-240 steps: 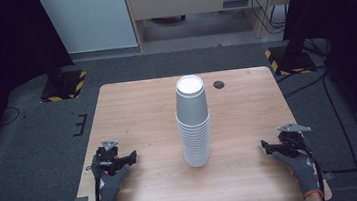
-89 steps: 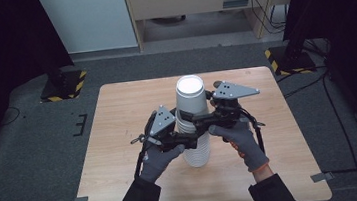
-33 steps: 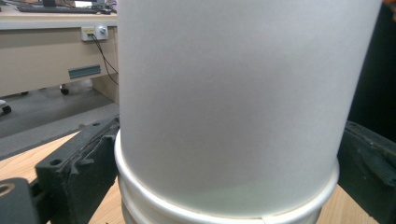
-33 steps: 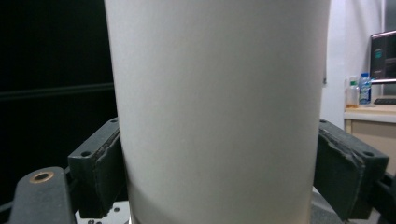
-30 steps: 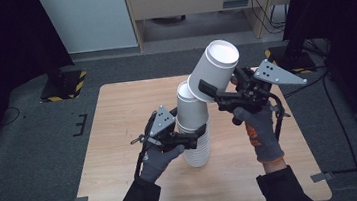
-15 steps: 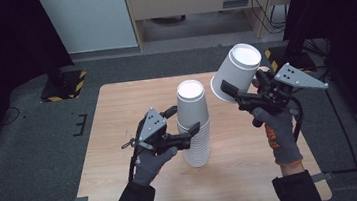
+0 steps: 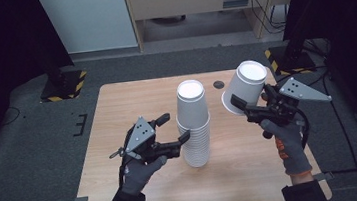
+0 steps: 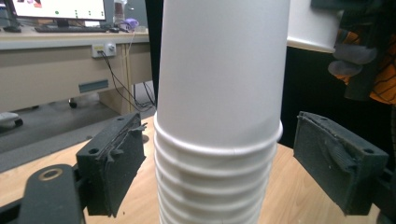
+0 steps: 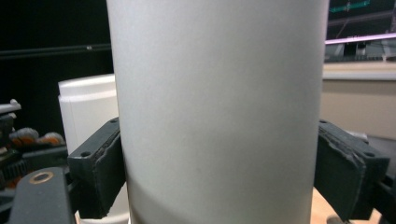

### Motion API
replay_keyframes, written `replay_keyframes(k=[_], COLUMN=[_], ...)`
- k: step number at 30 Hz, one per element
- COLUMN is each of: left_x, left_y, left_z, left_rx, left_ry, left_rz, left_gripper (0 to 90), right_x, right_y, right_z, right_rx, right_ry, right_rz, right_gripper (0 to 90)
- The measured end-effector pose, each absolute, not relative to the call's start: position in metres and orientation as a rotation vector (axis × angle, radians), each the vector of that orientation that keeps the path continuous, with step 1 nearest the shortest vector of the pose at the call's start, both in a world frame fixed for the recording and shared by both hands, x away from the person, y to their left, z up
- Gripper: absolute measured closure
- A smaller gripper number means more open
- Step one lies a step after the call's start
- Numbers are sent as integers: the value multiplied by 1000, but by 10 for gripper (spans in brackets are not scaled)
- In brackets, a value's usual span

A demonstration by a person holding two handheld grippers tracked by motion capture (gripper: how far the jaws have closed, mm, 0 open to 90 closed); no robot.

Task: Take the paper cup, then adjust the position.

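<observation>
A tall stack of upside-down white paper cups [image 7: 193,129] stands in the middle of the wooden table [image 7: 131,100]. My left gripper [image 7: 178,125] sits just left of the stack, open. In the left gripper view the stack [image 8: 219,116] stands between the pads [image 8: 114,163] with a gap on each side. Those jaws have just been closing a little. To the right, above the table, my right gripper [image 7: 240,110] is shut on a single white cup [image 7: 246,91], held tilted with its base upward. Both pads [image 9: 100,168] press on the cup [image 9: 219,93].
A small dark round spot [image 7: 219,84] lies on the table behind the stack. Yellow-and-black striped bases stand on the floor at the far left [image 7: 64,87] and far right [image 7: 288,59]. Cabinets stand beyond the table's far edge.
The right gripper has carried the single cup to the right and lower, away from the stack. The left gripper has drawn back to the left off the stack.
</observation>
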State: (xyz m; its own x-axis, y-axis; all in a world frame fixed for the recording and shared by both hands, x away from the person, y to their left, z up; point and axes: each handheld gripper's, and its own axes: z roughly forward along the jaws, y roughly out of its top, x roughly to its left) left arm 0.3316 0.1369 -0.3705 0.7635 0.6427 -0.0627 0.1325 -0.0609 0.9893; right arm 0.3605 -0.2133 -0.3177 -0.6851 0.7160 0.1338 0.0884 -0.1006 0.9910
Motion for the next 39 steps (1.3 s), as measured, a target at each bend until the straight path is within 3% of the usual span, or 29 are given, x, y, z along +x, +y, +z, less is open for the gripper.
replay_keyframes(k=[17,39], left_x=[316,285], left_y=[146,112], left_z=[-410,-458], left_rx=[1641,1723], left_ry=[710,676], left_rz=[442,327], left_gripper=[235,334], right_x=[351,342], right_y=[-238,-246], right_z=[-369,-414], right_rx=[1006,1099], right_ry=[1771,1827], right_rz=[1777,1751], right_gripper=[145,145])
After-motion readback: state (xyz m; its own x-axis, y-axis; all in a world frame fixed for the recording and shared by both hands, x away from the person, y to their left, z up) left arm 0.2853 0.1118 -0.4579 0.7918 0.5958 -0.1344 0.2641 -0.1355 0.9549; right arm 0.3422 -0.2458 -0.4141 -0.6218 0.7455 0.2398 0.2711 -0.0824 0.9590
